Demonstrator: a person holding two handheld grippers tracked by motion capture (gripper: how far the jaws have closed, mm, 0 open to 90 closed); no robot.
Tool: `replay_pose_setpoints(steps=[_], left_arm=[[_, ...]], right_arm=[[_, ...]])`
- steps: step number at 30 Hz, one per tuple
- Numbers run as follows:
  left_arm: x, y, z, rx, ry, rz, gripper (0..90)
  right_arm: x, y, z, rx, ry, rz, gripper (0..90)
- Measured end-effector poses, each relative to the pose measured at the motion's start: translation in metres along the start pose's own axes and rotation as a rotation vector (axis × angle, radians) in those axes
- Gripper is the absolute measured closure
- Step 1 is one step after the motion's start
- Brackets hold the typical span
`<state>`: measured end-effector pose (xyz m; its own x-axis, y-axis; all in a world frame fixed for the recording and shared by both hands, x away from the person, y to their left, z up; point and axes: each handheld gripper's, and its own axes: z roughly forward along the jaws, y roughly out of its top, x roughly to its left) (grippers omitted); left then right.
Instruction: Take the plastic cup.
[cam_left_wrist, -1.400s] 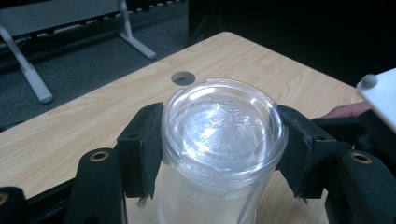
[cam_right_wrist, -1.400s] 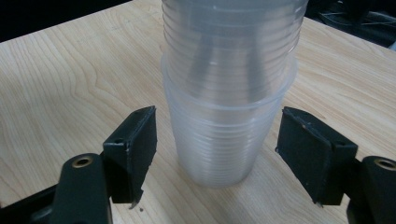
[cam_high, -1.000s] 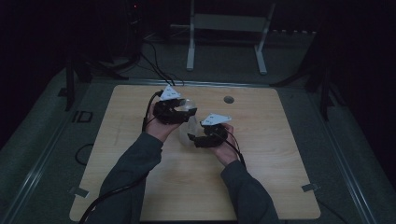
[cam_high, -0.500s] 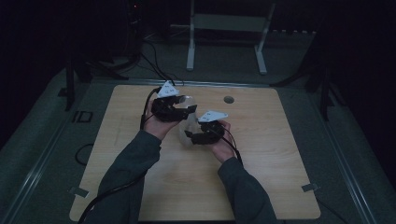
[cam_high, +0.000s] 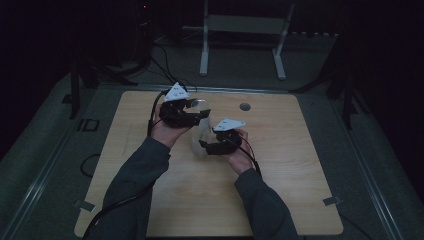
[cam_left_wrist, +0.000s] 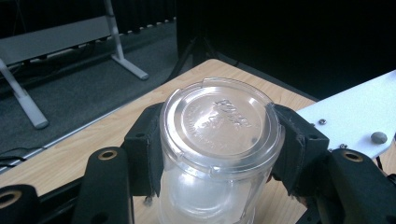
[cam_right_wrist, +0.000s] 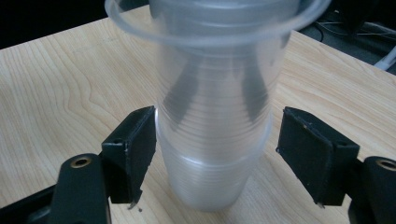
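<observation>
Nearest, right gripper (cam_high: 204, 146): jaws spread partway around the lower body of a clear ribbed plastic cup (cam_right_wrist: 215, 140), left pad just touching the wall, right pad standing clear of it. Cup held above the wooden table (cam_high: 280, 190), base hard to trace through the plastic, rim cut off at the top of the right gripper view. Higher, left gripper (cam_high: 200, 114): clamped on the cup just under its clear lid (cam_left_wrist: 222, 123). Raised lettering on the lid, too faint to read. Beyond, a small dark hole (cam_high: 245, 106) in the tabletop. Farther back, a pale metal stand (cam_high: 240, 35), half lost in darkness.
</observation>
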<state>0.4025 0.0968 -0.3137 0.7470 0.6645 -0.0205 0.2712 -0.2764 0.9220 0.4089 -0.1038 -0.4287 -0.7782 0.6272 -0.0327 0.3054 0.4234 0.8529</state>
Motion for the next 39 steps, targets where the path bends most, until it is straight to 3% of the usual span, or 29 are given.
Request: replay_pose_setpoints(steps=[24,39], left_arm=[[0.001,0.022,-0.037,-0.091,-0.021,0.018,41.7],[0.003,0.017,-0.055,-0.118,-0.051,0.011,41.7]], right_arm=[[-0.002,-0.006,-0.032,-0.019,-0.021,-0.031,25.8],[-0.001,-0.022,-0.049,0.007,-0.041,-0.041,25.8]])
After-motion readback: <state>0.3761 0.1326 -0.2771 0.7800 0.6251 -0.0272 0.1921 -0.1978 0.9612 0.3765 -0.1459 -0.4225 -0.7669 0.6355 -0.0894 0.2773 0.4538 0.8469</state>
